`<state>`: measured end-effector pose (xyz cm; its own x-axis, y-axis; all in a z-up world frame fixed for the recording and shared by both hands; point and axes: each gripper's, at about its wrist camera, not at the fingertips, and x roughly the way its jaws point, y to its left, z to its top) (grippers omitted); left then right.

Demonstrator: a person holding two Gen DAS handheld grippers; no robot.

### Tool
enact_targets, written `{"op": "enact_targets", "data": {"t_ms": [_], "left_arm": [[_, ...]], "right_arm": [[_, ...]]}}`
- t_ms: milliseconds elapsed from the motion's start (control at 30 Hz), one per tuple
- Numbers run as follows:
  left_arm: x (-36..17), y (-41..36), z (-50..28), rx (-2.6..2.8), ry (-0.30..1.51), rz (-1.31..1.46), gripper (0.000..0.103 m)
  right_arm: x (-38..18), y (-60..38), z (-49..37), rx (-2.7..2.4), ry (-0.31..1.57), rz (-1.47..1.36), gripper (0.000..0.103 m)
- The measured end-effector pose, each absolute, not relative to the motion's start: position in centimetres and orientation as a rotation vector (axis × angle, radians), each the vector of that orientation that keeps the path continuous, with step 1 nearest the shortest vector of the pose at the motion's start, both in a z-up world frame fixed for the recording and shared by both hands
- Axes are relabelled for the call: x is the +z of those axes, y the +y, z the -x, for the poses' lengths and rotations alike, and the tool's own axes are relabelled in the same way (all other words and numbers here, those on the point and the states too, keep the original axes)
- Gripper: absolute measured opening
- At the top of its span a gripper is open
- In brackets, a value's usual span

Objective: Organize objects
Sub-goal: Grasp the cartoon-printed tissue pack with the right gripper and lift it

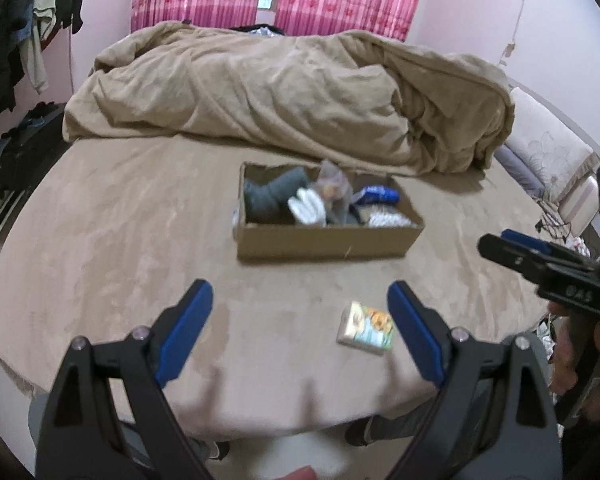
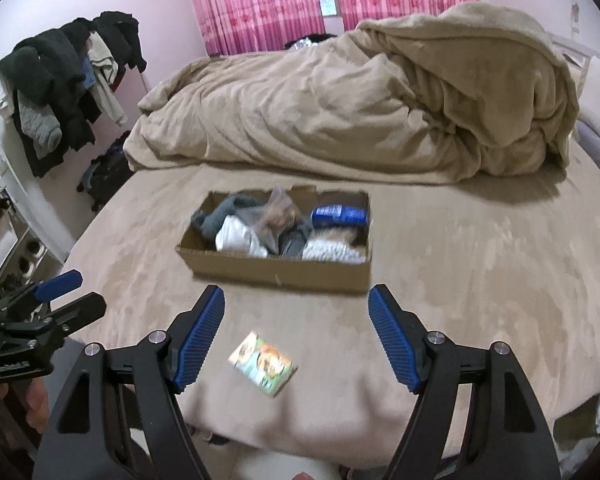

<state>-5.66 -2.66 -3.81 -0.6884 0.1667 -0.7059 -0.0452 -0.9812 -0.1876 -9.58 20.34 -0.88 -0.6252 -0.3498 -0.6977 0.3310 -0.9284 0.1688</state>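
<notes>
A small flat packet with a green and orange print lies on the bed near its front edge; it also shows in the right wrist view. Behind it stands an open cardboard box holding grey cloth, a white glove, a clear bag and a blue packet; the box also shows in the right wrist view. My left gripper is open and empty, above the bed just left of the packet. My right gripper is open and empty, above the packet.
A rumpled beige duvet covers the far half of the bed. Clothes hang on a rack at the left wall. A dark bag sits on the floor left of the bed. Pink curtains hang behind.
</notes>
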Motion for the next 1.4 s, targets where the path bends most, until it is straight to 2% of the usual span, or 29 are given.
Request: {"op": "enact_targets", "data": {"t_ms": [233, 833, 1033, 1233, 1400], "left_arm": [[-7.1, -3.7, 4.9, 2.765, -0.211, 1.287, 0.09], [-13.9, -4.7, 6.9, 2.671, -0.259, 1.499, 0.09], [-14.8, -5.5, 7.5, 2.666, -0.286, 1.527, 0.09], [-15.1, -5.8, 7.5, 2.662, -0.296, 1.536, 0.09], [-14.7, -5.5, 7.3, 2.664, -0.286, 1.518, 0.09]], "right_arm": [[-3.1, 18.7, 7.0, -2.453, -0.014, -1.184, 0.077], [-14.7, 14.7, 11.1, -2.304, -0.013, -1.499, 0.077], [-16.1, 12.9, 12.6, -2.284, -0.036, -1.546, 0.078], [-16.5, 11.6, 13.4, -2.319, 0.038, -1.523, 0.079], [-16.3, 12.3, 13.7, -2.343, -0.053, -1.552, 0.08]]}}
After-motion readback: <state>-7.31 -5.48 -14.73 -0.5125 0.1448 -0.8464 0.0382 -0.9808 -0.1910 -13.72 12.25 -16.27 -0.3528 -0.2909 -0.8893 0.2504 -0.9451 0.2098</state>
